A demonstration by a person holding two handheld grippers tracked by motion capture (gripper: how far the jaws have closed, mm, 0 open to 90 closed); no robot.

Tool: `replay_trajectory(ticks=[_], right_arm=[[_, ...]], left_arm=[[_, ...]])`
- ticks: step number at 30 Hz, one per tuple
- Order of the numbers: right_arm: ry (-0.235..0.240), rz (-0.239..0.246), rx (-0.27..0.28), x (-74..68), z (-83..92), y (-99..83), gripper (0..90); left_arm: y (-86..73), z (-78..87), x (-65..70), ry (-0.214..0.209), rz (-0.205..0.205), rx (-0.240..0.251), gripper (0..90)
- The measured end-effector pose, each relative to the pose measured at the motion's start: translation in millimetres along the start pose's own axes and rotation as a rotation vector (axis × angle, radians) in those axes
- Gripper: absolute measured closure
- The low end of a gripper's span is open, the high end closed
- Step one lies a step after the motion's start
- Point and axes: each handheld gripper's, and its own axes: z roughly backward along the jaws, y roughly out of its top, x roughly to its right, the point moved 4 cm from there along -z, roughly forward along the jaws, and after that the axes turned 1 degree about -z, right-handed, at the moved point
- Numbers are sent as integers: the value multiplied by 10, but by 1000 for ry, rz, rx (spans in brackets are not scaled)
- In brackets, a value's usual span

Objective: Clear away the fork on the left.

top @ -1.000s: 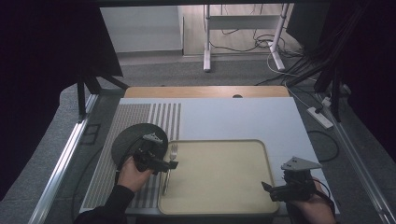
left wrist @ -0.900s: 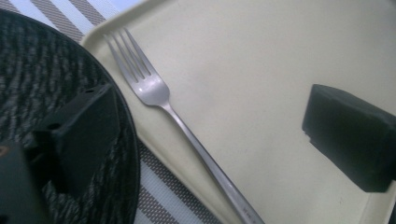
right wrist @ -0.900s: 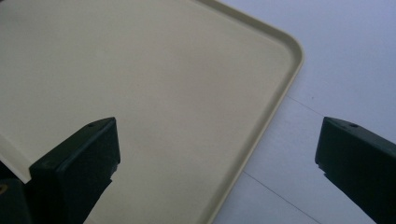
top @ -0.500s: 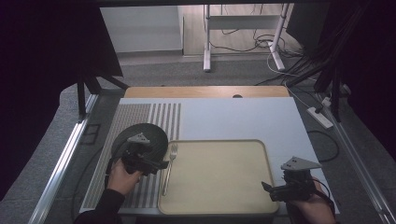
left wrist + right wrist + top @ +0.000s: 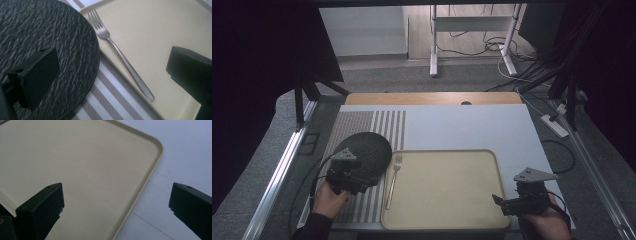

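Note:
A round black textured plate [image 5: 364, 152] lies on the striped mat at the table's left, beside a beige tray [image 5: 447, 187]. A silver fork [image 5: 393, 175] lies along the tray's left rim, tines pointing away. My left gripper [image 5: 362, 184] hangs open over the plate's near edge; in the left gripper view the plate [image 5: 45, 45] passes under one jaw, and the fork [image 5: 120, 53] and tray [image 5: 150, 30] lie between the jaws. My right gripper [image 5: 502, 202] stands open at the tray's near right corner, with the tray rim [image 5: 147, 177] between its jaws, holding nothing.
A white mat [image 5: 462, 127] with grey stripes [image 5: 377, 125] at its left covers the table. Metal rails [image 5: 279, 175] run along both table sides. A power strip [image 5: 554, 125] and cables lie on the floor to the right, and a stand's white legs [image 5: 432, 60] rise behind the table.
My left gripper has drawn back left and toward the person, away from the fork and onto the plate's near edge. The fork lies still. The right gripper has not moved.

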Motion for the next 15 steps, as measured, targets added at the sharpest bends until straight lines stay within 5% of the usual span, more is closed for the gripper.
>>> replay_trajectory(ticks=[15], right_arm=[[-4, -3, -3, -5, 3, 1, 4]], left_arm=[[-268, 294, -65, 41, 63, 33, 0]])
